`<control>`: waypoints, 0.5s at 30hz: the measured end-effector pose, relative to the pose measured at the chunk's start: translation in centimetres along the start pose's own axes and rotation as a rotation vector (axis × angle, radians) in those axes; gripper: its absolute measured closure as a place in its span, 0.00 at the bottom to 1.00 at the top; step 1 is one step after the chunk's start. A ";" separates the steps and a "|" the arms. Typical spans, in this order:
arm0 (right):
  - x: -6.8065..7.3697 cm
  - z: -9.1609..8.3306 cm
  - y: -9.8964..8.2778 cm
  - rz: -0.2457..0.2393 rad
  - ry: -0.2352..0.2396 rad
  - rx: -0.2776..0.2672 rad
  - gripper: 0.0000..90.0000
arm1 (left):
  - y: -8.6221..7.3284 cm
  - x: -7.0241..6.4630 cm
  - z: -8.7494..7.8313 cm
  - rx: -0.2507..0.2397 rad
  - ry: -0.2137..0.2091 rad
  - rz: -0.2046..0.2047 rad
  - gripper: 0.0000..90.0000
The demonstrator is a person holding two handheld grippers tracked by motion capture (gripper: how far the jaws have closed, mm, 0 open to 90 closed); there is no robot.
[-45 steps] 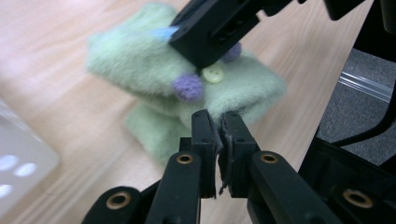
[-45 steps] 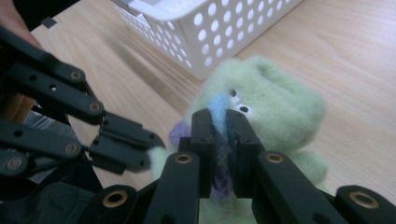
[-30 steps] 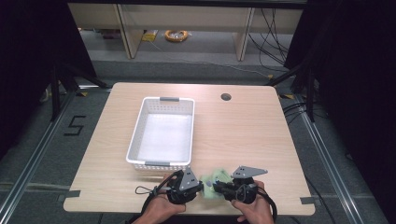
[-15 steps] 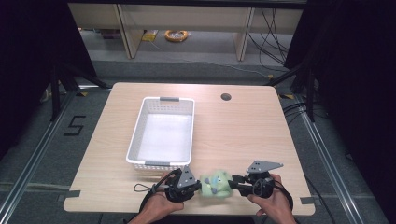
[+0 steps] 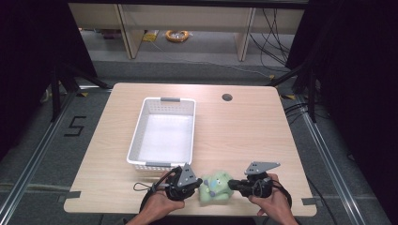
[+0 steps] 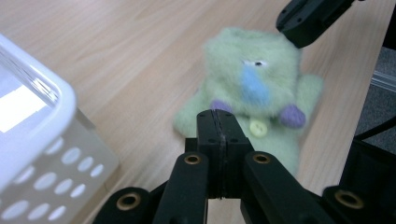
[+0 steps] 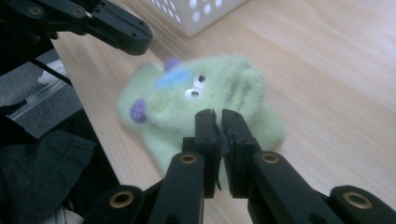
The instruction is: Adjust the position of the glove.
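A fuzzy green plush toy (image 5: 215,187) with a blue nose and purple paws lies on the wooden table near its front edge. It looks blurred in the left gripper view (image 6: 252,93) and the right gripper view (image 7: 201,93). My left gripper (image 5: 196,183) is just left of it, jaws pressed together, tips over the toy's lower edge (image 6: 217,114). My right gripper (image 5: 234,186) points at it from the right, jaws nearly touching with no fabric seen between them (image 7: 216,114). Each gripper view also shows the other gripper beyond the toy.
A white perforated basket (image 5: 136,140) stands empty just behind the left gripper, its corner close by (image 6: 37,93). A round cable hole (image 5: 227,97) sits at the table's far side. The table's front edge (image 5: 187,212) is right under my hands.
The right gripper has swung from pointing forward to pointing left at the toy, shifting a little to the right. The toy has slid slightly toward the front edge.
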State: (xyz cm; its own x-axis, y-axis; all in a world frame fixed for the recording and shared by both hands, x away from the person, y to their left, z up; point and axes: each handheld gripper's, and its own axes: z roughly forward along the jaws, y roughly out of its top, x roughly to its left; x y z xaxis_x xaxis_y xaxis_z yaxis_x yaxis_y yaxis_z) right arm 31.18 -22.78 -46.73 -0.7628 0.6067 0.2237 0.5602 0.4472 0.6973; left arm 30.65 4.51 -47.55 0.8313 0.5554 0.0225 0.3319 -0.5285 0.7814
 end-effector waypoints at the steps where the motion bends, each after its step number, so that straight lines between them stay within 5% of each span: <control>1: 0.1 -0.2 0.1 -0.016 -0.009 -0.019 0.96 | 0.3 0.2 -0.2 -0.001 0.011 0.020 0.99; 6: 0.6 -0.7 -0.2 0.060 -0.025 -0.018 0.96 | -0.1 0.6 -0.2 0.008 -0.012 -0.030 0.95; 7: 0.2 -0.3 -0.4 0.059 -0.033 -0.014 0.96 | -0.6 0.6 -0.2 0.011 -0.038 -0.096 0.90; 10: -0.1 -0.1 -0.6 0.059 -0.037 -0.016 0.96 | -1.0 0.4 -0.3 0.027 -0.063 -0.126 0.85; 11: -0.2 0.0 -0.6 0.067 -0.033 -0.013 0.95 | -1.3 -0.1 -0.4 0.038 -0.096 -0.181 0.77; 15: 0.0 -0.1 -0.6 0.082 -0.035 -0.014 0.95 | -1.5 -1.2 -0.1 0.055 -0.121 -0.202 0.71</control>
State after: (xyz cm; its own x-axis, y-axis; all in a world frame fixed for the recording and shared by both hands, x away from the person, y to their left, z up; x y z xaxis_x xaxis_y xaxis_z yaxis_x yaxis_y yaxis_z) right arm 30.79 -23.11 -47.13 -0.7026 0.6637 0.2567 0.6156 0.3860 0.6870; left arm 29.13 4.73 -48.70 0.7921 0.5738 -0.2081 0.5175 -0.4506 0.7274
